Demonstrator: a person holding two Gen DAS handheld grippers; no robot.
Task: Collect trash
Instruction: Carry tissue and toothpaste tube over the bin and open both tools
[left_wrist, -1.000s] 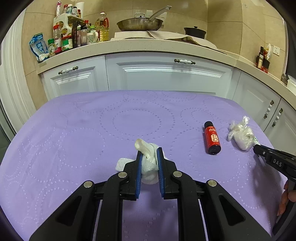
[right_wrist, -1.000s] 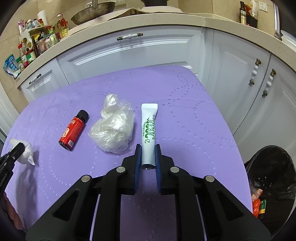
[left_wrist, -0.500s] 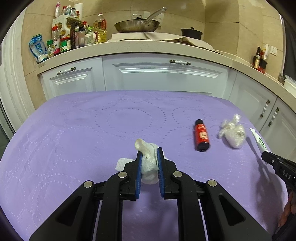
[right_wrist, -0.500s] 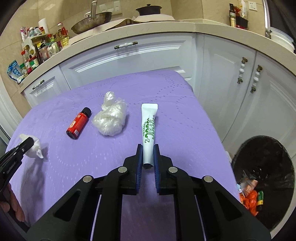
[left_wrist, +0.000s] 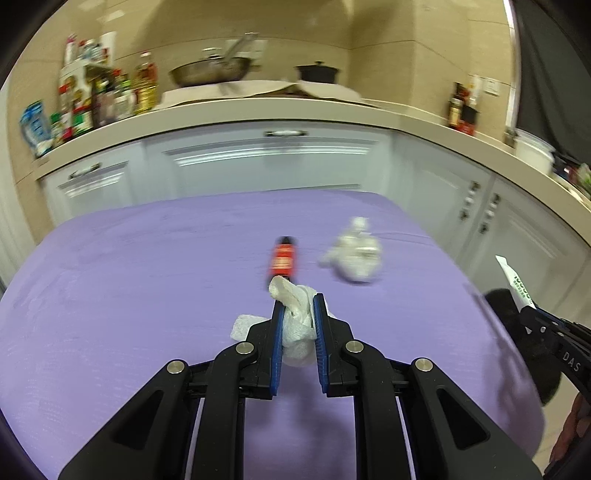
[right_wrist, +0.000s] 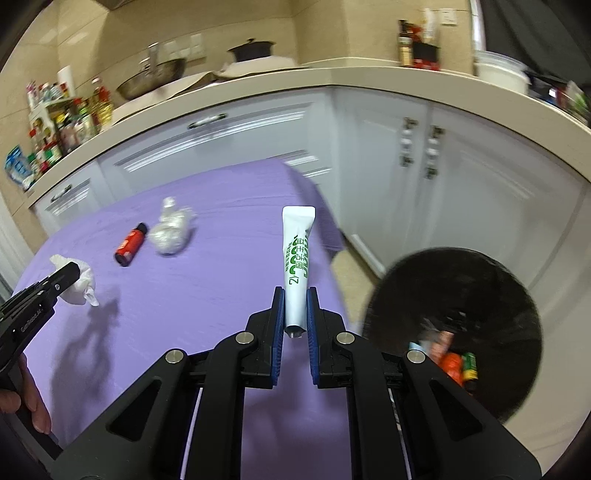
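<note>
My left gripper (left_wrist: 298, 306) is shut on a crumpled white tissue (left_wrist: 295, 325), held above the purple table (left_wrist: 129, 295). My right gripper (right_wrist: 295, 299) is shut on a white tube with green print (right_wrist: 296, 258), held above the table's right edge beside a black-lined trash bin (right_wrist: 454, 332) on the floor. A small red bottle (left_wrist: 282, 260) and a crumpled clear plastic bag (left_wrist: 356, 256) lie on the table. The left gripper with the tissue (right_wrist: 79, 282) shows in the right wrist view, the tube (left_wrist: 517, 284) in the left wrist view.
White cabinets (left_wrist: 266, 162) and a beige counter run behind and to the right of the table. A pan (left_wrist: 212, 72), a black pot (left_wrist: 317, 72) and several bottles (left_wrist: 96, 99) stand on the counter. The bin holds some coloured trash (right_wrist: 454, 363).
Both grippers have risen off the table and swung right with their loads. The right gripper with the tube has moved over the table's right edge towards the bin.
</note>
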